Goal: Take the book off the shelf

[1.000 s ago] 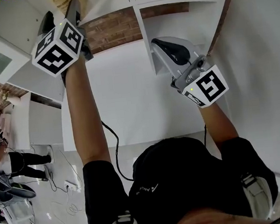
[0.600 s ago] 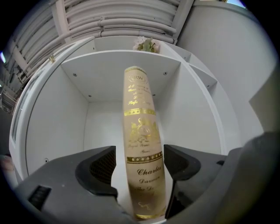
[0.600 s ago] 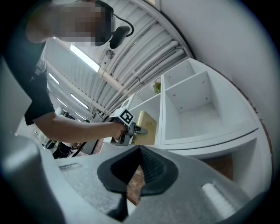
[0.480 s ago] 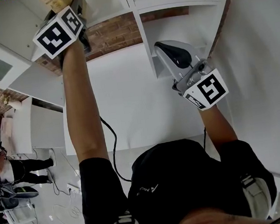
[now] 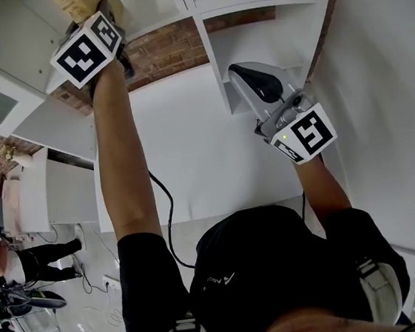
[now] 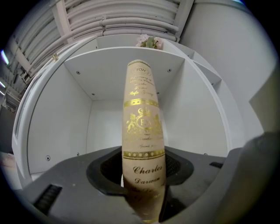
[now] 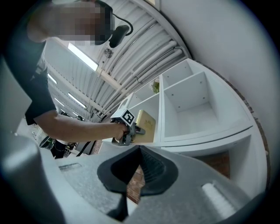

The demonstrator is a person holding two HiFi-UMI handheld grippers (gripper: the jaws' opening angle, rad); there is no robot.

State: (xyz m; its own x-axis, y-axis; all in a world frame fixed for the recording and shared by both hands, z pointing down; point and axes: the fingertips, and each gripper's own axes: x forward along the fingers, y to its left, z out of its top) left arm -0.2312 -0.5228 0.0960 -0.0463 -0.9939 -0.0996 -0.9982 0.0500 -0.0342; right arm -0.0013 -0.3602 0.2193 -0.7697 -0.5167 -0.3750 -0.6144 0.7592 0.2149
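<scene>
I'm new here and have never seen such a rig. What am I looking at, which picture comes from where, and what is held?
There is no robot: a person holds a two-jaw gripper in each hand, each carrying a cube with black-and-white square markers. One picture comes from a camera on the person's head, looking down over both arms; the other two come from cameras riding on the grippers, looking along their jaws. The left gripper reaches into a compartment of the white shelf unit; its jaws have just been closing and now press on both sides of a tan book with gold lettering on its spine. The right gripper is shut and empty, held up near the shelf.
</scene>
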